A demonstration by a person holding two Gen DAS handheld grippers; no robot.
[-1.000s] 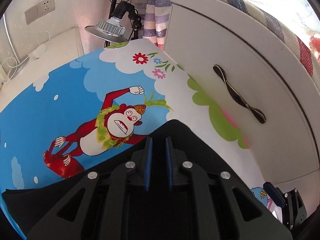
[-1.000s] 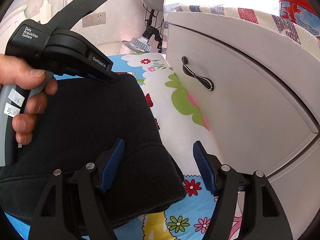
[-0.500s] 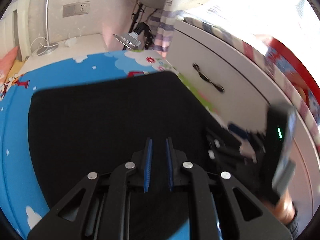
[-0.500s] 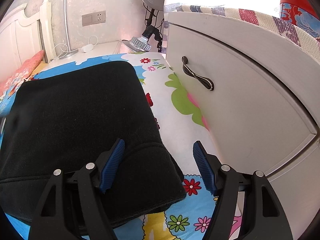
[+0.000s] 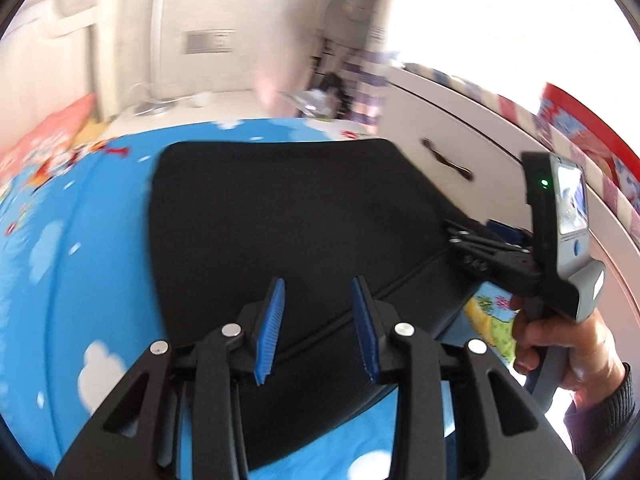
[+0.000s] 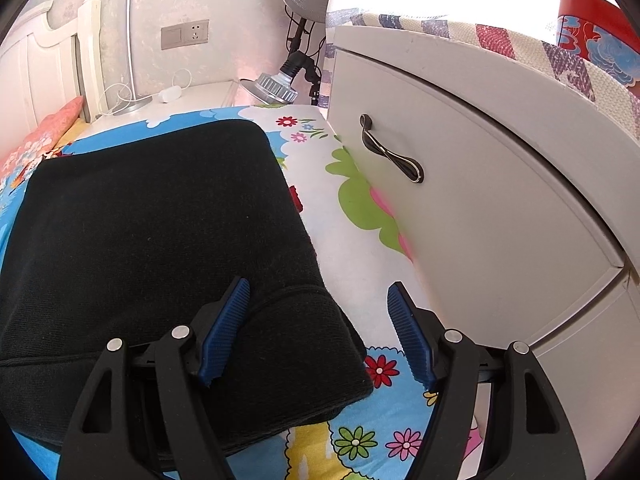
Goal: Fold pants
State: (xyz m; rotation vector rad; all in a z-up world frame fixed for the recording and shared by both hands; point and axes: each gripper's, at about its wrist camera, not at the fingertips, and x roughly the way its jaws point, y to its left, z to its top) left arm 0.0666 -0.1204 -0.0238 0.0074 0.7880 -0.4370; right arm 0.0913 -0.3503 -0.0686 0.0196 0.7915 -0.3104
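The black pants [image 5: 280,220] lie folded into a thick rectangle on the colourful cartoon bedsheet [image 5: 72,240]. My left gripper [image 5: 318,328] is open and empty above the near edge of the pants. My right gripper [image 6: 320,332] is open and empty over the near right corner of the pants [image 6: 160,240], its left finger above the fabric and its right finger over the sheet [image 6: 360,208]. The right gripper also shows in the left wrist view [image 5: 480,240], held by a hand at the right edge of the pants.
A white cabinet [image 6: 500,200] with a dark handle [image 6: 390,154] stands close along the right of the bed. A lamp head [image 6: 272,88] and a white nightstand [image 6: 180,98] are at the far end. A pink pillow [image 6: 44,136] lies far left.
My left gripper has pulled back from the far edge of the pants, risen, and opened its jaws. The folded pants now lie flat. My right gripper has stayed still and open.
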